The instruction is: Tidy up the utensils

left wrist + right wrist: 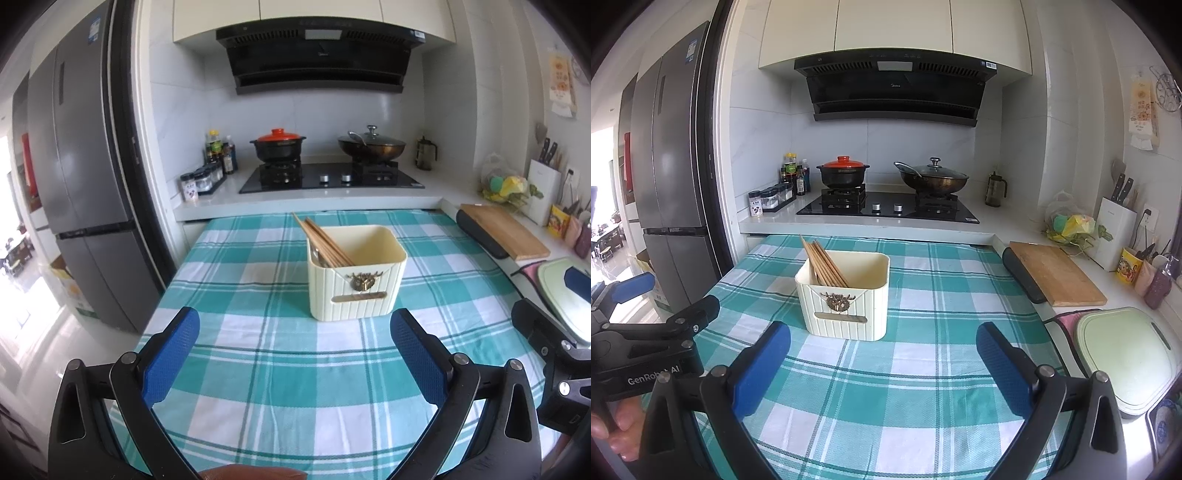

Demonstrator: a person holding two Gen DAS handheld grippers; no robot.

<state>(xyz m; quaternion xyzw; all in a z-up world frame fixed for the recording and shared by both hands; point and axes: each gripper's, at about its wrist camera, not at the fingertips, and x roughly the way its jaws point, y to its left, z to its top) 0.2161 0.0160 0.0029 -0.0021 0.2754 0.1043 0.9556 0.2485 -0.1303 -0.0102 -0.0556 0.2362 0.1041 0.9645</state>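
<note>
Chopsticks (pixel 324 240) lean in the left half of your cream holder (pixel 356 273), which stands toward the desk's (pixel 258 369) far edge on the checked cloth. Your left gripper (pixel 295 354) and right gripper (pixel 882 360) both hover near the front edge, fingers spread wide, holding nothing.

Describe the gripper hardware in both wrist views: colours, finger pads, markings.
Both alike: black plastic frames with triangular cut-outs and silver pivot bolts, each carrying two blue textured finger pads. Left gripper, right gripper. White "GenRobot AI" lettering marks the left unit's body. No cables or sleeves visible.
</note>
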